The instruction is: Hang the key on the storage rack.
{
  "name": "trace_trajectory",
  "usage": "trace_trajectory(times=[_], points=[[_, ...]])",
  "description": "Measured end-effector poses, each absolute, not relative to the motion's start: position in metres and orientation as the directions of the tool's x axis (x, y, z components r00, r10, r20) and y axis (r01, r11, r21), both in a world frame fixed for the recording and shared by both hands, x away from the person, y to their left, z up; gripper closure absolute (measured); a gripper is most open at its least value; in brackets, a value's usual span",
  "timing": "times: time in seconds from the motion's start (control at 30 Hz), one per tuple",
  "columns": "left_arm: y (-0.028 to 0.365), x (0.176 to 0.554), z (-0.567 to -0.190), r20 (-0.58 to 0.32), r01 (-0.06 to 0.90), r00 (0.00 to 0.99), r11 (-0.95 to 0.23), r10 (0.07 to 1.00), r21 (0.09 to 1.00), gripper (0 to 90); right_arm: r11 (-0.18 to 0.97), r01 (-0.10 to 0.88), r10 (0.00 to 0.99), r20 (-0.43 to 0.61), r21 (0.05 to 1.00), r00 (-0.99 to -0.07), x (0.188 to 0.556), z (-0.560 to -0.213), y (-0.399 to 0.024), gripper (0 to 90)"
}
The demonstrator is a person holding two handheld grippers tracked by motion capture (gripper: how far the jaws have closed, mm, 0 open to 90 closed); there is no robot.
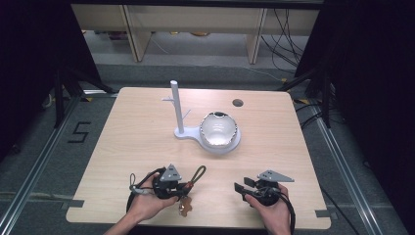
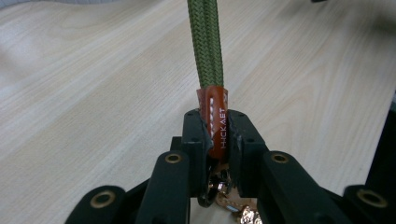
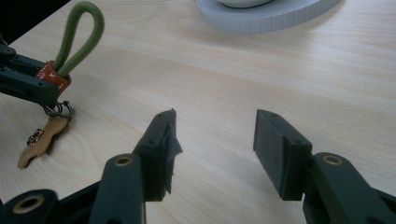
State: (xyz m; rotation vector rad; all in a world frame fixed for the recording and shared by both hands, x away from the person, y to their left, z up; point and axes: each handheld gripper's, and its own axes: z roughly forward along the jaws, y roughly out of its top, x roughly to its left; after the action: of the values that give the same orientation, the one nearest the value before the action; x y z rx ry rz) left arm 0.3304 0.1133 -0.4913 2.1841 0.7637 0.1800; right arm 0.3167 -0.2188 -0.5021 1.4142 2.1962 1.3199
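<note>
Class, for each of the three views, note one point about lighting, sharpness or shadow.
High view: table evenly lit, room edges black, bowl gleams. Left gripper view: leather sleeve sharp, far tabletop blurred. Right gripper view: near jaws soft, green loop clearer, dark corner top left.

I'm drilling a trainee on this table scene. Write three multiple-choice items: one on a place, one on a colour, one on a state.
1. Where does the white bowl sit?
A. on the white stand's round base
B. on the floor
C. in a hand

2. What colour is the braided cord loop?
A. yellow
B. olive green
C. blue

3. How is the right gripper?
A. shut on the cord
B. shut on nothing
C. open

A: the bowl rests on the base. B: the cord is green. C: its jaws stand apart over bare wood.
</note>
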Motion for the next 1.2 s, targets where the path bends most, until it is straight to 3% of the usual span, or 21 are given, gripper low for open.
trace_trajectory(times=[0.1, 0.3, 0.5, 0.73, 1.1, 1.2], points=[[0.118, 0.325, -0.496, -0.155, 0.463, 0.791, -0.414, 0.591, 0.784, 78.0, 0.095, 0.639, 0.806, 0.319, 0.763, -0.5, 0.316, -0.504, -0.217, 50.7], [0.138, 0.317, -0.504, -0.203, 0.438, 0.765, -0.263, 0.611, 0.86, 78.0, 0.117, 0.608, 0.808, 0.28, 0.786, -0.518, 0.316, -0.505, -0.221, 51.3], [0.149, 0.317, -0.5, -0.192, 0.389, 0.74, -0.177, 0.645, 0.904, 78.0, 0.104, 0.598, 0.817, 0.274, 0.795, -0.507, 0.315, -0.506, -0.218, 51.6], [0.15, 0.313, -0.497, -0.161, 0.315, 0.747, -0.13, 0.645, 0.94, 78.0, 0.071, 0.577, 0.814, 0.288, 0.813, -0.505, 0.313, -0.504, -0.22, 51.7], [0.166, 0.309, -0.474, -0.102, 0.213, 0.712, -0.076, 0.695, 0.974, 78.0, 0.104, 0.52, 0.833, 0.212, 0.848, -0.512, 0.312, -0.5, -0.221, 51.4], [0.169, 0.311, -0.472, -0.101, 0.202, 0.706, -0.063, 0.701, 0.977, 78.0, 0.092, 0.534, 0.822, 0.238, 0.841, -0.517, 0.311, -0.501, -0.219, 51.3]])
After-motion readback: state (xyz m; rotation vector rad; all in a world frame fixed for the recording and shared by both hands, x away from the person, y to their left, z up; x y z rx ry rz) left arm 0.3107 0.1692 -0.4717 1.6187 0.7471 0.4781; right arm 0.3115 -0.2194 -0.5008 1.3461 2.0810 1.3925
